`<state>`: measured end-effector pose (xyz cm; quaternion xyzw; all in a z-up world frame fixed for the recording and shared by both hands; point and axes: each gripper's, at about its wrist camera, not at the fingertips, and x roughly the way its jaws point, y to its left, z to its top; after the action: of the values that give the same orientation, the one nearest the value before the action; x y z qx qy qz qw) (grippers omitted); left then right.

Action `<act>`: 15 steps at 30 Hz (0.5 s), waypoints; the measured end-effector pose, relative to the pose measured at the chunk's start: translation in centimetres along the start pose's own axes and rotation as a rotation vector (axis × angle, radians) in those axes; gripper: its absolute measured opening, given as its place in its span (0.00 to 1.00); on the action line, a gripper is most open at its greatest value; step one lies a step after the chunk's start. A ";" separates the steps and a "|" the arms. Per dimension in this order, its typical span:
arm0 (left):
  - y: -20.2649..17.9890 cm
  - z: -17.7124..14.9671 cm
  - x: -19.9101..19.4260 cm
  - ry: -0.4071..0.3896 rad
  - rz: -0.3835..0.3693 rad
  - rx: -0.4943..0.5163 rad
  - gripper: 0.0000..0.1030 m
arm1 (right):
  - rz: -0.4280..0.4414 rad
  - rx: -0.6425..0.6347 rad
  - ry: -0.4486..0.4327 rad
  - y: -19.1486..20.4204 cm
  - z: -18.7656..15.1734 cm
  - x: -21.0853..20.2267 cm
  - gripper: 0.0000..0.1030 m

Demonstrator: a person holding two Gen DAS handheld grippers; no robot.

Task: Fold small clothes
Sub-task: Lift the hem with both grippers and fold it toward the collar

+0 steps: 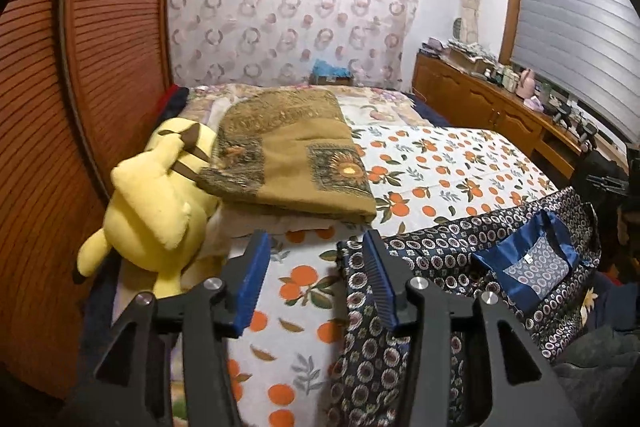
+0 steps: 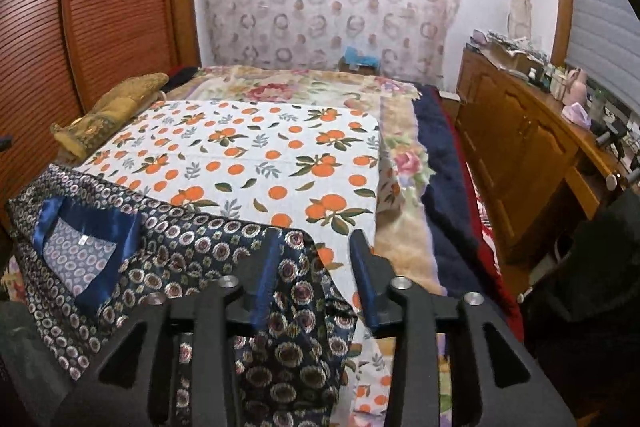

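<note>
A dark navy garment point(image 1: 460, 259) point(image 2: 180, 239) with a ring pattern and a blue satin collar point(image 1: 532, 267) point(image 2: 80, 243) lies spread along the near edge of the orange-print sheet point(image 1: 440, 163) point(image 2: 248, 155). My left gripper point(image 1: 316, 239) stands open at the garment's left end. Bare sheet shows between its blue pads, and its right finger point(image 1: 378, 279) is over the cloth's edge. My right gripper point(image 2: 315, 237) is open at the garment's right corner. That corner lies under and between its fingers, with a gap to the right pad point(image 2: 366, 283).
A yellow plush toy point(image 1: 152, 211) and a folded olive blanket point(image 1: 296, 163) point(image 2: 108, 115) lie at the bed's left side, by the louvred wardrobe point(image 1: 100, 47). A wooden cabinet point(image 2: 520, 155) with clutter on top runs along the right, under the window.
</note>
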<state>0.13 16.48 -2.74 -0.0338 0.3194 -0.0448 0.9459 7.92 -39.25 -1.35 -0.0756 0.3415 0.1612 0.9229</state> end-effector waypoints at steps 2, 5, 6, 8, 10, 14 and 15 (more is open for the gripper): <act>-0.4 0.1 1.2 0.015 -0.013 0.005 0.56 | -0.001 -0.009 0.009 0.2 0.1 0.5 0.38; -1.2 0.0 3.1 0.043 -0.022 0.022 0.56 | -0.005 -0.017 0.024 0.3 0.1 1.2 0.38; -1.4 0.0 3.9 0.058 -0.024 0.026 0.56 | -0.003 -0.019 0.032 0.3 0.1 1.5 0.39; -1.6 -0.1 4.9 0.080 -0.018 0.031 0.56 | 0.004 -0.022 0.047 0.3 0.0 2.0 0.44; -1.7 -0.4 6.0 0.106 -0.022 0.027 0.56 | 0.007 -0.023 0.072 0.3 -0.3 2.8 0.49; -2.0 -1.3 7.6 0.155 -0.030 0.025 0.56 | 0.022 -0.019 0.117 0.3 -0.8 4.5 0.52; -2.1 -1.5 7.9 0.167 -0.025 0.026 0.56 | 0.023 -0.017 0.127 0.3 -0.9 4.9 0.52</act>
<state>5.34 13.52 -8.47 -0.0214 0.3961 -0.0634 0.9157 10.74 -38.01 -5.27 -0.0896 0.3986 0.1698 0.8968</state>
